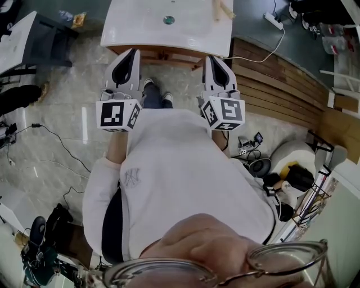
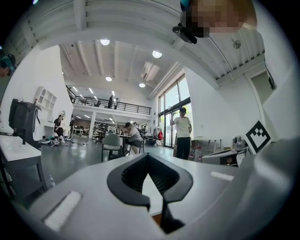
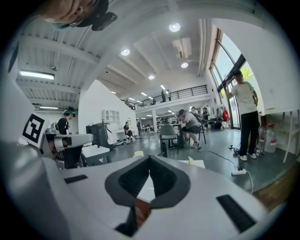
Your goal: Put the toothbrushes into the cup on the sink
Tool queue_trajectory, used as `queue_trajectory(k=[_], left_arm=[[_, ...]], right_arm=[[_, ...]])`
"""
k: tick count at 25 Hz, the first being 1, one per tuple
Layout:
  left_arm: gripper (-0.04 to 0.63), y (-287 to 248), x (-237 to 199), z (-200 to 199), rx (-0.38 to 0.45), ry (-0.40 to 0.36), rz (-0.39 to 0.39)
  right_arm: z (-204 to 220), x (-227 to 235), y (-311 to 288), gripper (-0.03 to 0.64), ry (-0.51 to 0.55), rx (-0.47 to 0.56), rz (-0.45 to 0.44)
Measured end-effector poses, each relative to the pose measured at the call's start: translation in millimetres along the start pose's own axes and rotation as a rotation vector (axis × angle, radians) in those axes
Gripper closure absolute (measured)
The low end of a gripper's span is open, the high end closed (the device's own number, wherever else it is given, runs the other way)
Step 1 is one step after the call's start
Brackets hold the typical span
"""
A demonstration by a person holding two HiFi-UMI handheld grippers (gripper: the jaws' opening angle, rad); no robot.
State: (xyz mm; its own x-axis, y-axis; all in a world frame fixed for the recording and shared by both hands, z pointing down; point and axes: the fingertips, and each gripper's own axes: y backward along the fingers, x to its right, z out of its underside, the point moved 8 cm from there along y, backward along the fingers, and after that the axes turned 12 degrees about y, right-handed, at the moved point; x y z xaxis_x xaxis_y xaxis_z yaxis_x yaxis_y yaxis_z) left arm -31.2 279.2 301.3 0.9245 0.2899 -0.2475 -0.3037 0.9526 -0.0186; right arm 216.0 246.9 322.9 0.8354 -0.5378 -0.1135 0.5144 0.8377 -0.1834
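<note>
Grippers, two of them, are held up side by side in front of the person's chest. The left gripper (image 1: 134, 54) and the right gripper (image 1: 208, 58) are near each other but not touching. Each one has one cube with black and white squares at its back end, so two cubes (image 1: 118, 114) in all. Both grippers are clenched tight: the tips of each pair of jaws meet, and nothing sits between them. One white sink (image 1: 135, 28) lies just ahead of both grippers, with one small round drain (image 1: 169, 20) in its middle, between the two jaw tips and farther out. On the far right corner of the sink, ahead of the right gripper, lie some thin light brown sticks (image 1: 223, 9). I think two, but they are too small to tell if they are toothbrushes. Two shoes (image 1: 167, 98) show down between the grippers. One white power strip (image 1: 274, 20) lies on the floor, off to the right of the right gripper.
</note>
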Motion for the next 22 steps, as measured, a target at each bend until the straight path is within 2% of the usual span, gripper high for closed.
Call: queue_trajectory(k=[9,22], left_arm=[[0.595,-39.4,-38.4,-4.3,-0.018,0.017,0.01],[0.595,-94.1,-122.9,-34.8,-0.034,0.017,0.032]], right_arm=[[-3.7,7.0,-45.8,0.609,-0.009,-0.02,0.028],[-32.2,-5.0,-138.7,0.609,-0.016,-0.023,0.061]])
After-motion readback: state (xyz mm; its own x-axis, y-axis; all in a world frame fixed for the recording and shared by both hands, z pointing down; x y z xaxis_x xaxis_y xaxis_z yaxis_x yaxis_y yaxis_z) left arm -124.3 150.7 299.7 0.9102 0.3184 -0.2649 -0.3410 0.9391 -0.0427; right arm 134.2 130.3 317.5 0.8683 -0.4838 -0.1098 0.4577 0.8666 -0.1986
